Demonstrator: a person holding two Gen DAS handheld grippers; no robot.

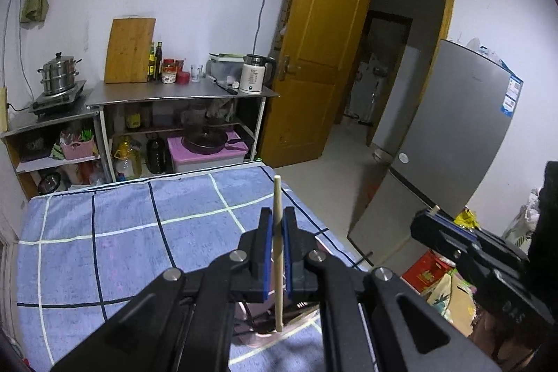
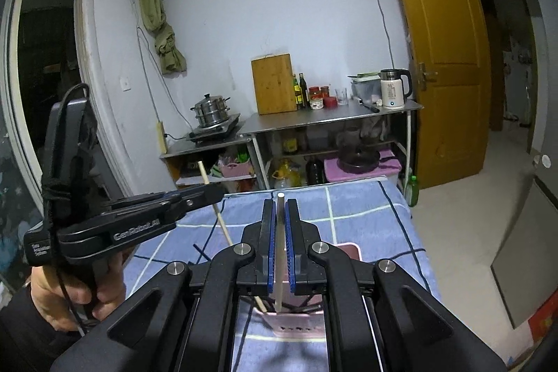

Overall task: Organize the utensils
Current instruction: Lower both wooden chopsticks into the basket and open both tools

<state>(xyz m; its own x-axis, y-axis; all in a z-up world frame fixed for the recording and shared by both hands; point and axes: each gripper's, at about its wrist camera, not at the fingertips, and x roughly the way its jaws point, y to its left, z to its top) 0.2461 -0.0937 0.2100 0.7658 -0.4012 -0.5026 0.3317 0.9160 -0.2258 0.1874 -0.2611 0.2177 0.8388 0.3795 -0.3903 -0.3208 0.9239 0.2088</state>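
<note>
1. Fingers of the left gripper: flat black plates with blue ribbed pads, clamped on a round pale wooden chopstick.
2. Standing upright between those pads, blunt top end well above the fingertips, lower end down inside a pink utensil holder.
3. Fingers of the right gripper: same black plates and blue pads, pressed together on a second chopstick, smooth, whitish and straight, its flat end just above the tips.
4. Reaching down into the same pink utensil holder, a rounded-corner plastic tub with dark thin utensils leaning inside; exact kind of those too dim to tell.
5. Seen from the right wrist view, left gripper's wooden chopstick slanting down to the holder's left inner edge, with a hand wrapped round the black handle.
6. Under the holder, a blue terry cloth with dark and white grid lines, soft and nappy, bare across its far and left parts.
7. Right edge of the cloth dropping off to pale floor, open toward the doorway.
8. Beyond the far edge, a steel shelf unit and an orange wooden door; a grey fridge at the right.
</note>
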